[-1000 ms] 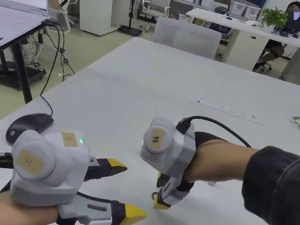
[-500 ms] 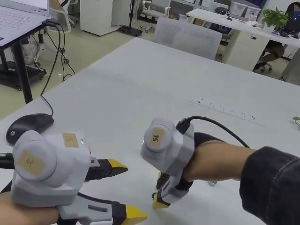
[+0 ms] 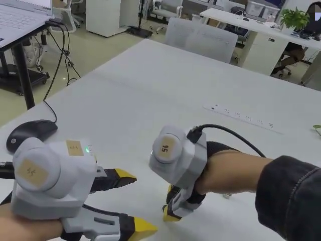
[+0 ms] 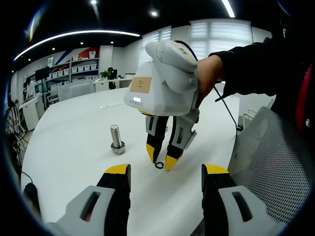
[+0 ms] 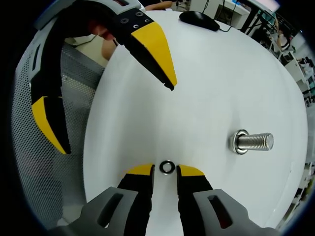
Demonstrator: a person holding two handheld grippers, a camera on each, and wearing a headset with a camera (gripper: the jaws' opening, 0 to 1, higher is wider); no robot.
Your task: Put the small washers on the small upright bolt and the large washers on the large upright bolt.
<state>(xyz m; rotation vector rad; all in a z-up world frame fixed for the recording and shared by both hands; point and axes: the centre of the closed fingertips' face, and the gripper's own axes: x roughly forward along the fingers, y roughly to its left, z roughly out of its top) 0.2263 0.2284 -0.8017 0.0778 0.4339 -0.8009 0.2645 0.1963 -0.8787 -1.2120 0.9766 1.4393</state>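
Note:
A small dark washer (image 5: 168, 167) lies flat on the white table (image 5: 206, 88), right between the tips of my right gripper (image 5: 166, 172). Its jaws stand narrowly apart on either side of the ring, with slight gaps. The left gripper view has the same washer (image 4: 159, 165) under the downward-pointing right gripper (image 4: 161, 160). A silver bolt (image 4: 117, 140) stands upright a short way beyond, also seen as the bolt (image 5: 251, 141) in the right gripper view. My left gripper (image 4: 166, 172) is wide open and holds nothing, hovering close by. From the head, the left gripper (image 3: 134, 201) and right gripper (image 3: 170, 215) sit near the table's front edge.
A black mouse (image 3: 30, 133) with its cable lies at the table's left edge. A white power strip (image 3: 241, 118) lies farther back on the table. A mesh chair (image 5: 54, 98) sits just off the front edge. Office desks and chairs stand beyond.

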